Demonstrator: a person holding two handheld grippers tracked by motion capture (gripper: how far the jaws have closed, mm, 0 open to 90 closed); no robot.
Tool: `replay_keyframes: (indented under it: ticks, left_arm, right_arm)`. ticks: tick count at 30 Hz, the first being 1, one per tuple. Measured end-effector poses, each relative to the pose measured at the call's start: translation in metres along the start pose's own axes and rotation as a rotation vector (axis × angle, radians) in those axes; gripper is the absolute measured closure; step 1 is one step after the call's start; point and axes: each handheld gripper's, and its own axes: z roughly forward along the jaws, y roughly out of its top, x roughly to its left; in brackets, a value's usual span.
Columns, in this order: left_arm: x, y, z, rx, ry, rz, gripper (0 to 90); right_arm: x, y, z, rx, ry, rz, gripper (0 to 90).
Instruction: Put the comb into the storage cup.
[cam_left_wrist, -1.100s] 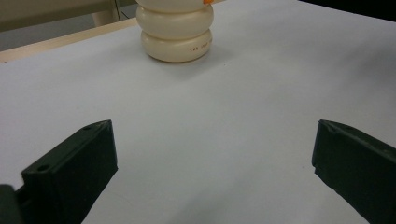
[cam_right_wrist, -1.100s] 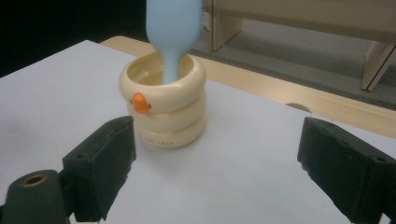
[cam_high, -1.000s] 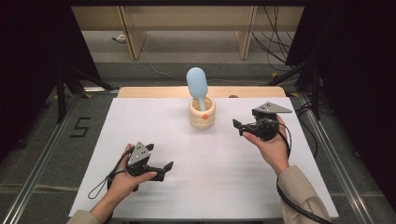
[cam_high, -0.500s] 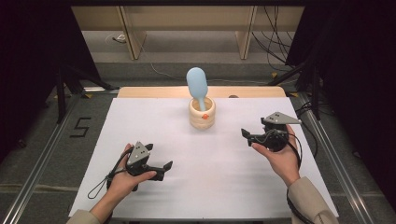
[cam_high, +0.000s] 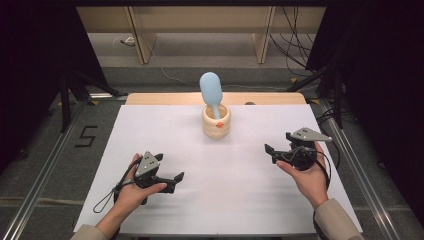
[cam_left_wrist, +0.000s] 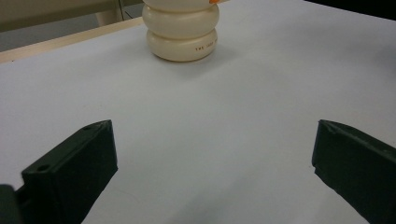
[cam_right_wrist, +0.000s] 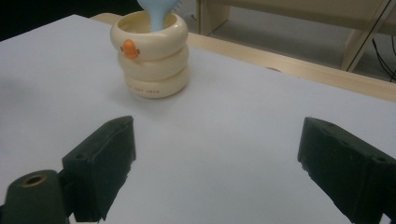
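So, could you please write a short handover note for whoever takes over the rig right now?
Left gripper: open, holding nothing, low over the near left of the white table.
Right gripper: open, holding nothing, over the right side, jaws pointing toward the middle.
Cream holder: upright at the far middle of the table, apart from both grippers.
Blue spoon: standing in the holder, wide end up.
Done: by the look of it, the spoon is in the holder.
Left: probably nothing beyond resting the grippers; if the spoon must come out, the right gripper looks nearer.
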Motion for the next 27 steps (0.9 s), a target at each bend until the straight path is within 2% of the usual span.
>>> replay_keyframes:
  ticks: [27]
  left_arm:
    - [0.002,0.001,-0.002,-0.011,0.005,0.001,0.0]
  right_arm:
    - [-0.01,-0.026,-0.032,-0.026,-0.019,0.045,12.3]
